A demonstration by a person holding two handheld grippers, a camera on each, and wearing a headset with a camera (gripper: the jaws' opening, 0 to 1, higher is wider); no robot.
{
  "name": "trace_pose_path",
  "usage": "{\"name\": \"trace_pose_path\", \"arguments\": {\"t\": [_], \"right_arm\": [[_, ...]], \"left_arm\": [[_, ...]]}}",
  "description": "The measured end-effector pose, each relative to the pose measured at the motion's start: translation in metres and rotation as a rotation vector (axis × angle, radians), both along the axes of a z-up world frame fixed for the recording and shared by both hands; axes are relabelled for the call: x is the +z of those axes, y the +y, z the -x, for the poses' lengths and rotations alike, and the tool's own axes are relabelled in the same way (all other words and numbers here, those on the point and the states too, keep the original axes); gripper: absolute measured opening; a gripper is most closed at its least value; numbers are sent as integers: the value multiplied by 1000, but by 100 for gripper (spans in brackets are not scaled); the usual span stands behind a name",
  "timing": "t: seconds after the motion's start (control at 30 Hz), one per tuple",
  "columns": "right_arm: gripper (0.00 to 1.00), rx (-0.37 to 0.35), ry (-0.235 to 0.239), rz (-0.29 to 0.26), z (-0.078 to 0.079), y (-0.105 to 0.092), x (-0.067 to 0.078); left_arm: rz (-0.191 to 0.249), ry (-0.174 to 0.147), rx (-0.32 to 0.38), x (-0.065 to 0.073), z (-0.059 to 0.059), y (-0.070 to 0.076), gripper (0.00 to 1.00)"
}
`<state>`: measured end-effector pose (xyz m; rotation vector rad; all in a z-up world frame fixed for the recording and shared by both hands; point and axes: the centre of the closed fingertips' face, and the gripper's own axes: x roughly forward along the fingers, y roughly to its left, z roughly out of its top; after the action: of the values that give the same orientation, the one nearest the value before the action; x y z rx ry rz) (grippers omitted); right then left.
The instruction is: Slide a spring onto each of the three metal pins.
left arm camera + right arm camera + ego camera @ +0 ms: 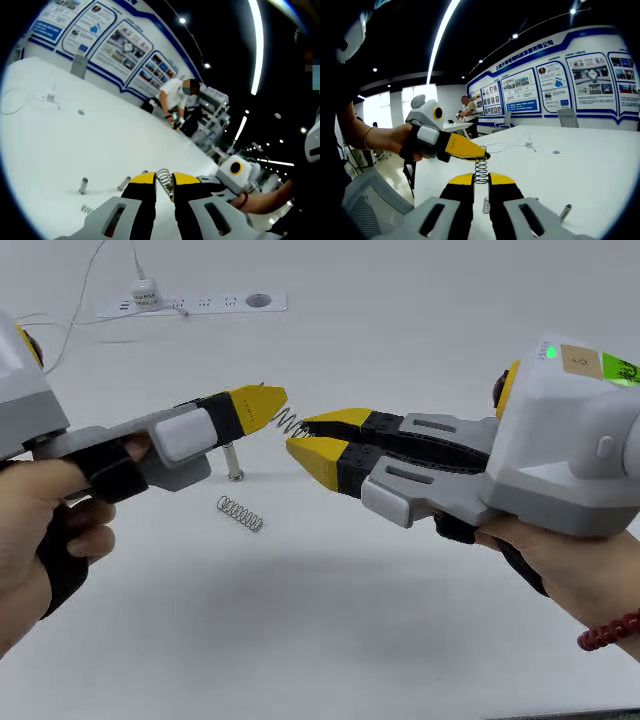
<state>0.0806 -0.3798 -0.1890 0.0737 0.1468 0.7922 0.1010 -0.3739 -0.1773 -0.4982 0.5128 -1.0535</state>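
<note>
My left gripper (pixel 279 400) is shut on a thin metal pin (pixel 262 386), which pokes out just past its yellow tips. A spring (pixel 290 423) bridges the gap from those tips to my right gripper (pixel 297 434), whose jaws close on the spring's (pixel 481 170) other end. In the left gripper view the same spring (pixel 165 181) sits right at the jaw tips. A second pin (pixel 234 462) stands upright on the white table under the left gripper. Two pins (pixel 83 185) (pixel 124 183) show on the table in the left gripper view. A loose spring (pixel 240 512) lies on the table nearby.
A white power strip (pixel 190 304) with a plugged cable lies at the table's far edge. Across the room a person (pixel 176 97) bends over another table. A grey mesh chair (pixel 370 200) stands beside the table's near end.
</note>
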Motion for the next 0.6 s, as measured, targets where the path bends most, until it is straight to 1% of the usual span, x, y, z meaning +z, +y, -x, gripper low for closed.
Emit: {"name": "trace_pose_path", "arguments": {"t": [0.1,0.13,0.23,0.47,0.53,0.57,0.6], "right_arm": [[11,1,-11,18,0,0,0],[11,-1,-16,27,-1,0,0],[11,-3,-24,43,-1,0,0],[12,-10,-30,88,-3,0,-2],[19,-12,-30,89,-4,0,-1],[20,-11,-29,90,-4,0,-1],[20,-10,-30,91,-4,0,-2]], "left_arm": [[-8,-12,-3,1,-1,0,12],[-13,-23,-4,2,0,0,12],[-23,-34,-5,3,1,0,12],[-44,-46,-8,1,-1,0,12],[-65,-60,-11,-2,-1,0,12],[-71,-65,-12,-2,-1,-1,12],[-74,-70,-13,-2,-1,-1,12]]}}
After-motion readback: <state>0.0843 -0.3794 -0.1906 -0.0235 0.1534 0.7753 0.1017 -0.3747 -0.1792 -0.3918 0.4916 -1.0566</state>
